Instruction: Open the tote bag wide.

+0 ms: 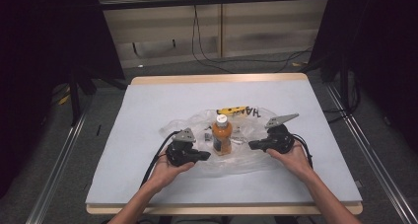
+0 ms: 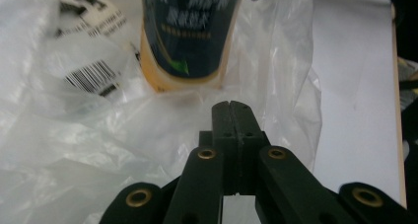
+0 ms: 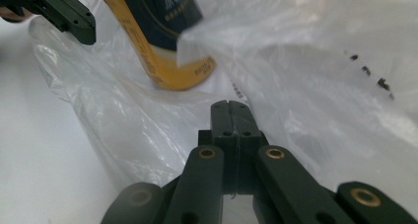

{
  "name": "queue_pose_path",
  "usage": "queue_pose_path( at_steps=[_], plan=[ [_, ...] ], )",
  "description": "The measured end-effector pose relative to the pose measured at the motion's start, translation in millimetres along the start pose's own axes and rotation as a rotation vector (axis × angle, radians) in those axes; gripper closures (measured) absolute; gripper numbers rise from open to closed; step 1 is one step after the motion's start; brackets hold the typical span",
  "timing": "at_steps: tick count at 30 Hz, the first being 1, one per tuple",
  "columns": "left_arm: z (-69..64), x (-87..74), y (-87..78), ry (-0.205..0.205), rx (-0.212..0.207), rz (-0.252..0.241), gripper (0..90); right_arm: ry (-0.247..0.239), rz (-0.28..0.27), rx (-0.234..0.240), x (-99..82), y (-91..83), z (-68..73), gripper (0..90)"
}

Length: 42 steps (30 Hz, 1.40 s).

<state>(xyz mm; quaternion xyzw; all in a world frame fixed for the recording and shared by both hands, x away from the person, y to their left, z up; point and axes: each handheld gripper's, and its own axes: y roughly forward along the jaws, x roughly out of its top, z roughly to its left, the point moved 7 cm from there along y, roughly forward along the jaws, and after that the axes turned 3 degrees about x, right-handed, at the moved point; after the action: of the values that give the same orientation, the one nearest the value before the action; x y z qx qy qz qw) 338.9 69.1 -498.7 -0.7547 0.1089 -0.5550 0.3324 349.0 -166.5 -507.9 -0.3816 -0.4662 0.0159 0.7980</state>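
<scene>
An orange drink bottle (image 1: 222, 134) with a white cap and a dark label stands upright on a crumpled clear plastic bag (image 1: 197, 128) in the middle of the table. My left gripper (image 1: 206, 156) lies just left of the bottle, jaws pressed together with nothing between them, tips a short way from the bottle's base (image 2: 182, 76). My right gripper (image 1: 251, 145) sits just right of the bottle, also shut and empty, over the bag (image 3: 305, 86), pointing at the bottle (image 3: 172, 61). The left gripper's tip (image 3: 74, 21) is seen beyond in the right gripper view.
A yellow packet (image 1: 232, 109) lies behind the bottle at the bag's far edge. A barcode label (image 2: 91, 76) shows through the plastic. The table (image 1: 148, 100) has a pale grey cover and wooden rim. Dark stands and cables are on the floor beyond.
</scene>
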Motion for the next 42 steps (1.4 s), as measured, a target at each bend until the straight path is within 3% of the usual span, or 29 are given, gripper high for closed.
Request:
queue_pose_path(
  at_steps=[7, 12, 20, 21, 26, 28, 31, 36, 42],
  plan=[
    [-0.9, 10.2, -14.4, -0.010, 0.014, -0.092, 90.0, -0.011, -0.104, -0.023, 9.1, -15.7, 4.4, 90.0],
    [-2.9, 14.2, -30.6, -0.011, 0.034, -0.163, 90.0, -0.024, -0.145, -0.037, 12.3, -22.7, 10.7, 90.0],
    [-1.2, 14.8, -47.3, -0.021, 0.051, -0.216, 87.7, -0.032, -0.210, -0.056, 16.9, -36.4, 21.0, 89.5],
    [-1.7, 14.9, -48.6, -0.017, 0.054, -0.218, 86.6, -0.038, -0.218, -0.064, 17.3, -38.3, 21.9, 83.8],
    [-5.9, 12.9, -54.3, -0.006, 0.090, -0.226, 71.6, -0.039, -0.242, -0.077, 14.9, -47.9, 28.7, 70.8],
    [-8.1, 12.3, -56.0, -0.007, 0.120, -0.234, 57.1, -0.042, -0.255, -0.102, 13.5, -52.4, 30.2, 57.8],
    [-12.3, 10.7, -61.4, 0.009, 0.151, -0.243, 45.7, -0.046, -0.282, -0.115, 11.6, -60.7, 34.0, 48.5],
    [-11.6, 9.6, -70.2, -0.011, 0.181, -0.263, 25.5, -0.034, -0.298, -0.145, 5.5, -71.8, 34.8, 31.8],
    [-12.6, 2.6, -79.9, -0.018, 0.207, -0.259, 13.3, -0.007, -0.292, -0.171, -5.8, -82.1, 32.9, 16.6]
  ],
)
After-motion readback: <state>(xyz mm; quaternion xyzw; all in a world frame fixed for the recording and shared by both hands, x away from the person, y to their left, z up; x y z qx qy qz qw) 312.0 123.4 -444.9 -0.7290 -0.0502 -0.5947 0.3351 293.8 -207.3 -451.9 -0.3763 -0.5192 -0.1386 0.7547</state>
